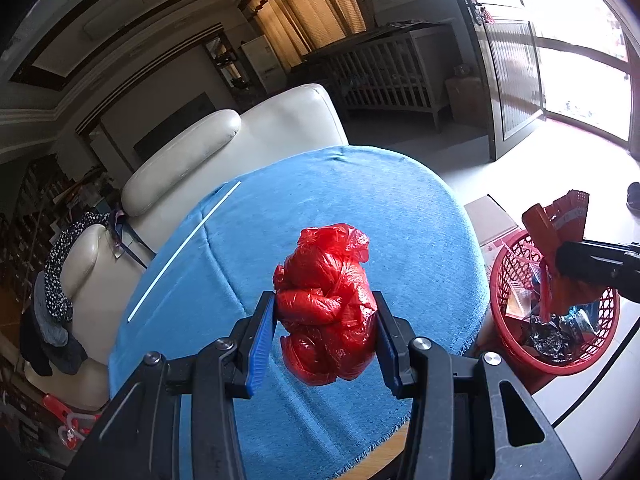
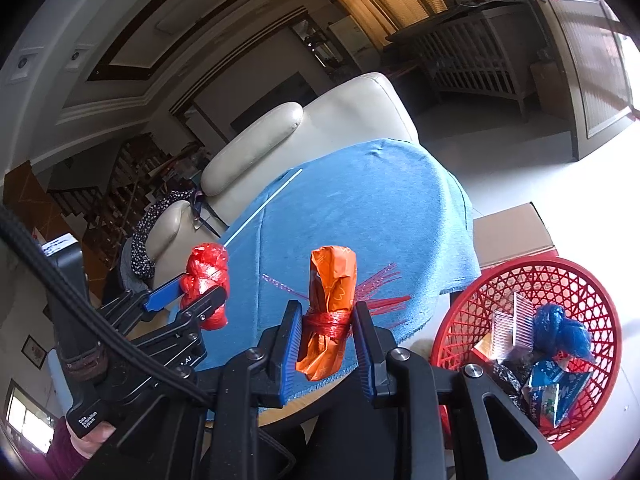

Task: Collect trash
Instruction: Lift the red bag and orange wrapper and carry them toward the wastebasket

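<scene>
My left gripper [image 1: 326, 320] is shut on a crumpled red plastic bag [image 1: 326, 300] and holds it above the blue tablecloth [image 1: 360, 208]. The bag also shows in the right wrist view [image 2: 206, 280]. My right gripper [image 2: 326, 330] is shut on an orange wrapper bundle [image 2: 330, 280] tied with red string, held over the table's near edge. In the left wrist view the right gripper [image 1: 560, 256] holds the orange bundle [image 1: 556, 220] above the red basket [image 1: 504, 280]. The red mesh basket [image 2: 480, 308] stands on the floor to the right, with several pieces of trash in it.
A thin white straw [image 1: 184, 250] lies on the cloth at the far left. A cream leather sofa [image 1: 224, 148] stands behind the table. A cardboard box [image 2: 516, 232] sits beside the basket. A crib [image 1: 392, 72] stands at the far wall.
</scene>
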